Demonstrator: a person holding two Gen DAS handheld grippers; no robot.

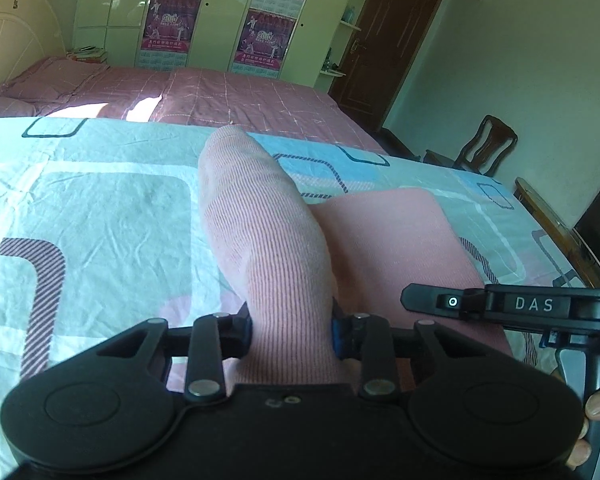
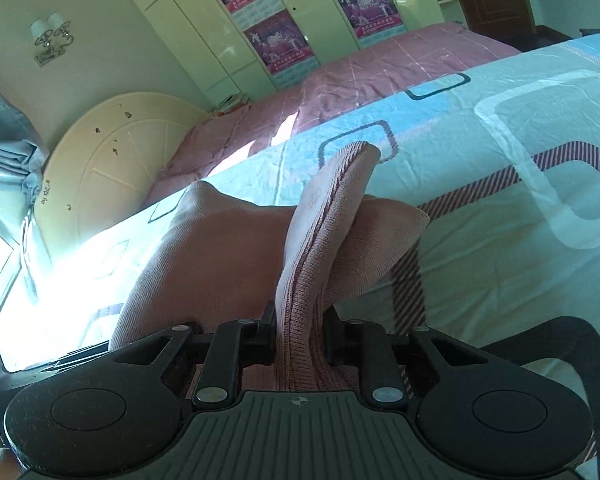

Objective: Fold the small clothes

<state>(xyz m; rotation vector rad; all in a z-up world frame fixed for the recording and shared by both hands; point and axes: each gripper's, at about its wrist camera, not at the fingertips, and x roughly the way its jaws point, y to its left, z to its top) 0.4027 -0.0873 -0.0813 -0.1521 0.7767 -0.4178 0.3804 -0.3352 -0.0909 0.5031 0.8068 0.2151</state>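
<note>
A small pink ribbed knit garment (image 1: 260, 216) lies on a bedsheet patterned in pale blue, white and grey (image 1: 100, 208). My left gripper (image 1: 292, 332) is shut on a raised fold of the garment, which stands up between its fingers. The rest of the pink cloth (image 1: 396, 232) lies flat to the right. The right gripper's body (image 1: 532, 304) shows at the right edge of the left wrist view. In the right wrist view my right gripper (image 2: 300, 336) is shut on another raised fold of the garment (image 2: 320, 232), with pink cloth (image 2: 204, 240) spread behind it.
A pink checked bed cover (image 1: 228, 96) lies beyond the sheet, with a cream headboard (image 2: 112, 160) at its end. A wardrobe with posters (image 1: 172, 20) lines the far wall. A wooden chair (image 1: 484, 148) and a brown door (image 1: 392, 40) stand at the right.
</note>
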